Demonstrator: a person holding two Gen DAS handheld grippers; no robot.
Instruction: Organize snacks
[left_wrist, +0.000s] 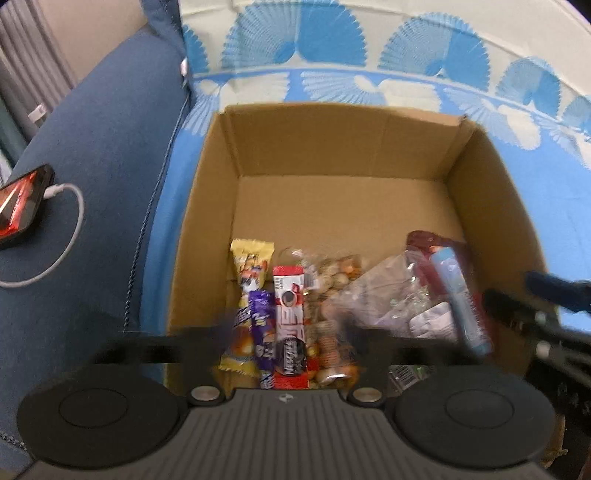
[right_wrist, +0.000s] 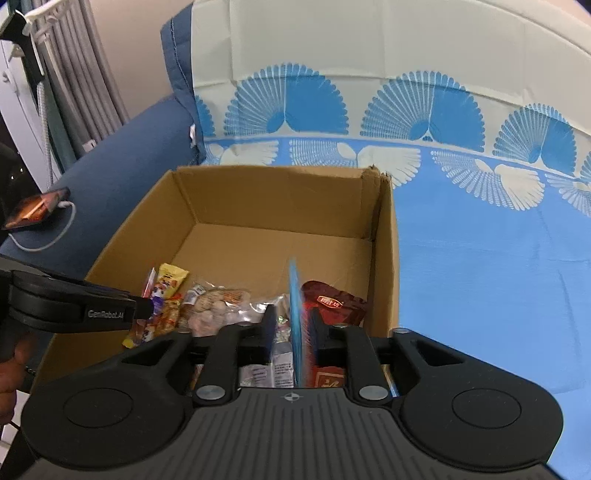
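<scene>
An open cardboard box (left_wrist: 332, 107) (right_wrist: 273, 170) rests on a blue patterned sheet. Along its near side lie a yellow packet (left_wrist: 251, 266), a purple bar (left_wrist: 262, 325), a red cookie pack (left_wrist: 290, 321), a bag of nuts (left_wrist: 332, 288), a clear bag (left_wrist: 388, 295) and a dark red pouch (right_wrist: 332, 302). My left gripper (left_wrist: 288, 332) hangs wide open over the purple bar and the cookie pack, holding nothing. My right gripper (right_wrist: 293, 328) is open above the box's right side. A blurred blue packet (right_wrist: 295, 314) stands upright between its pads with gaps on both sides.
A phone (left_wrist: 22, 199) on a white charging cable (left_wrist: 70, 229) lies on the dark blue cushion (left_wrist: 103, 155) left of the box. The blue and white sheet (right_wrist: 480, 258) spreads to the right and behind. The far half of the box floor (left_wrist: 332, 210) is bare.
</scene>
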